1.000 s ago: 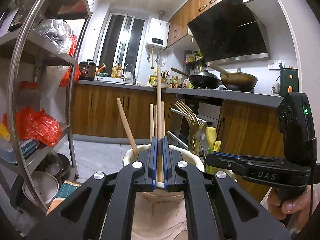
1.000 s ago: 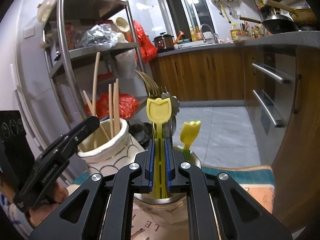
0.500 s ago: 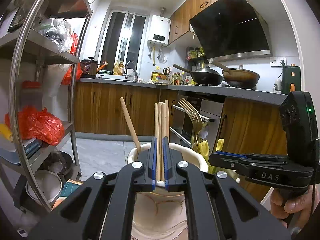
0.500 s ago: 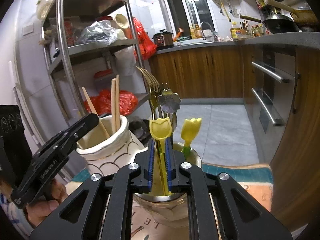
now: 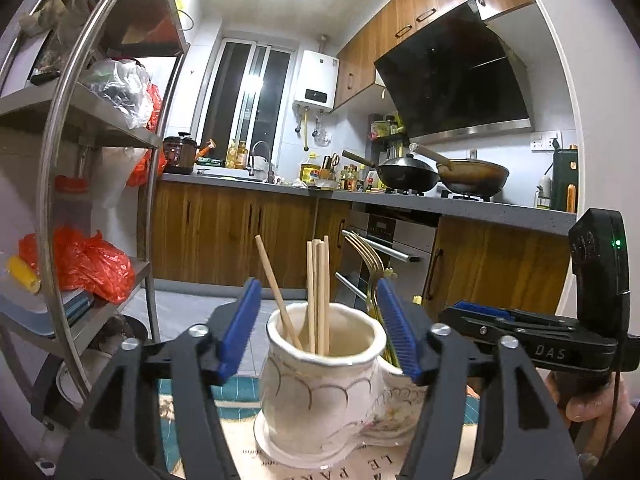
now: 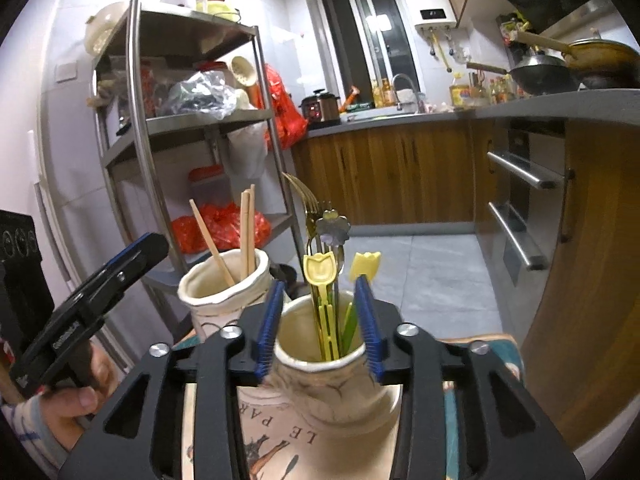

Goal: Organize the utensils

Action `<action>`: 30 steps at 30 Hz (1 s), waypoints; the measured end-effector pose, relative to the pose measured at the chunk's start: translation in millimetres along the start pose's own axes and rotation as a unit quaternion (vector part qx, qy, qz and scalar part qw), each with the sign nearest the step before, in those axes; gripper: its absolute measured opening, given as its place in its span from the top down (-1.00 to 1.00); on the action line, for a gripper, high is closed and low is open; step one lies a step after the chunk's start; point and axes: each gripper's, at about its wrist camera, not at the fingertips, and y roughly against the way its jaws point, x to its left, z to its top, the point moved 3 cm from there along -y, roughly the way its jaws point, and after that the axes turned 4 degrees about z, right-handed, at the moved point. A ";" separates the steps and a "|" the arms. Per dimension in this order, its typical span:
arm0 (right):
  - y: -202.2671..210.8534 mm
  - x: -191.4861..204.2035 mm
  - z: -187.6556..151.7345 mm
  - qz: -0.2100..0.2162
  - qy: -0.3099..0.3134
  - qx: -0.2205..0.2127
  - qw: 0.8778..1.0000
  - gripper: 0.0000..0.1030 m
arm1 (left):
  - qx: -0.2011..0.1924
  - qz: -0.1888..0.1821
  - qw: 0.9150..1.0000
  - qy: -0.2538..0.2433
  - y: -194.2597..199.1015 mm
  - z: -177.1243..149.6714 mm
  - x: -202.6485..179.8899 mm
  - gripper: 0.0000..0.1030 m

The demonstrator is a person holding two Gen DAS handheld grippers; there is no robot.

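Note:
A white ceramic holder [image 5: 320,384] stands on a printed mat and holds several wooden chopsticks [image 5: 318,292]. My left gripper [image 5: 318,332] is open and empty, its jaws on either side of that holder's rim. The holder also shows in the right wrist view [image 6: 224,292]. A second patterned holder [image 6: 332,392] to its right holds a yellow tulip-handled utensil [image 6: 320,280], another yellow one [image 6: 365,265], a flower-handled spoon [image 6: 333,229] and gold forks [image 5: 366,256]. My right gripper [image 6: 318,320] is open and empty, straddling this holder's rim.
The mat [image 6: 264,448] with lettering lies under both holders. A steel shelf rack [image 5: 72,184] with red bags stands to the left. Wooden cabinets and an oven [image 6: 520,216] stand to the right and behind. The tiled floor [image 6: 432,276] lies beyond.
Both grippers have opened. The left one let go of a chopstick, which dropped into the white holder. The right one let go of the yellow tulip utensil, which now stands in the patterned holder.

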 end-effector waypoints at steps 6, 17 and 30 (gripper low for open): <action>11.3 2.3 -12.7 -0.009 -0.005 -0.006 1.000 -0.15 | -0.002 0.005 1.000 -0.004 19.7 -7.9 -4.1 -0.79; 30.8 -6.9 -34.7 -0.037 -0.023 -0.030 0.999 -0.79 | 0.013 0.046 0.999 0.001 35.8 -24.4 -0.2 -0.89; 33.7 5.8 -42.5 -0.063 0.022 -0.068 0.995 -0.89 | 0.023 0.056 0.998 -0.009 35.3 -26.0 1.4 -0.89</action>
